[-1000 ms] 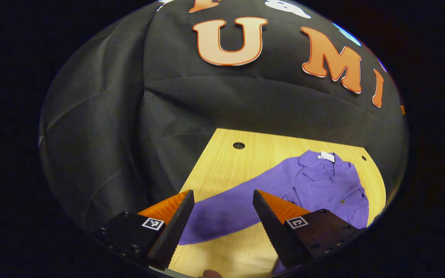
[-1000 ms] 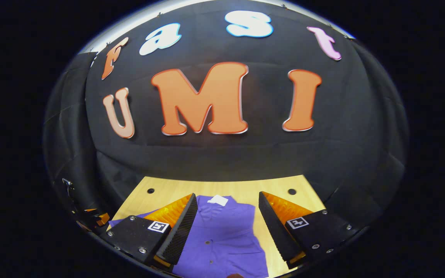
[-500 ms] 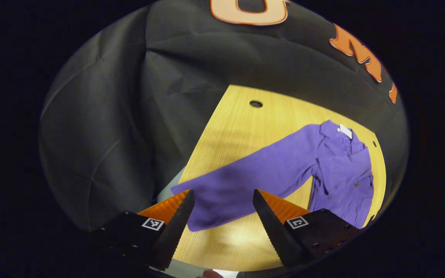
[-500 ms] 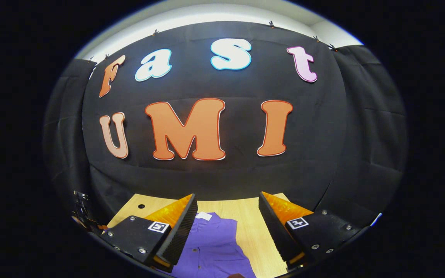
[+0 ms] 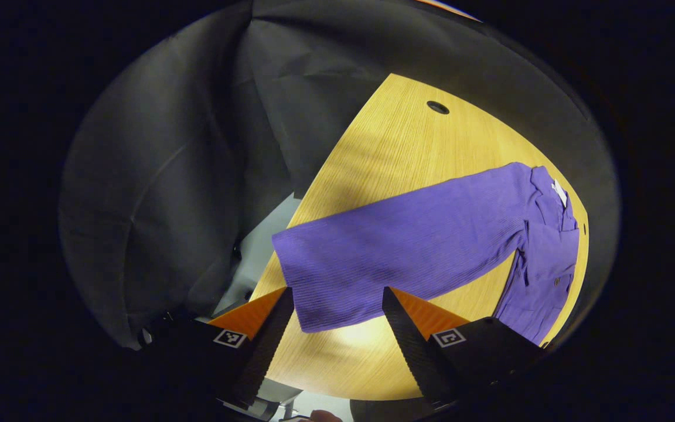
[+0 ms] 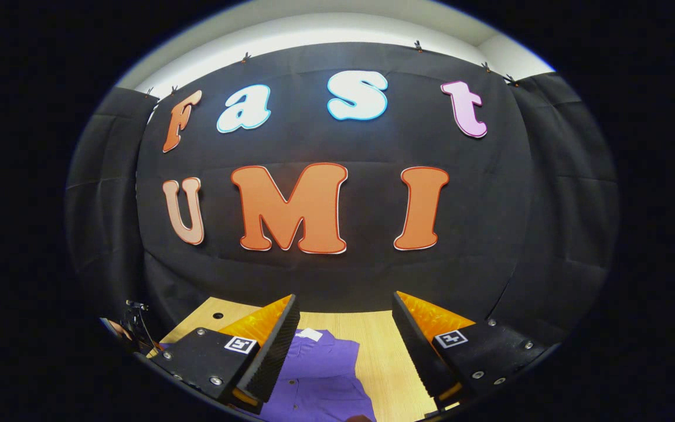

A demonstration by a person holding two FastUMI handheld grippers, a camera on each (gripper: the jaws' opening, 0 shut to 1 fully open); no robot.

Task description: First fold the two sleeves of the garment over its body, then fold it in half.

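Nearest me, L gripper (image 5: 337, 328) has fingers spread wide w/ nothing between them, hovering just short of the cuff (image 5: 320, 305) of the purple shirt's (image 5: 539, 258) long sleeve (image 5: 408, 246). That sleeve lies flat, stretched out away from the body across the wooden table (image 5: 396, 146), so I'd say fold one isn't done yet. R gripper (image 6: 343, 346) also spread wide, empty, above the shirt's collar end. Other sleeve: can't tell. Halving fold left too.
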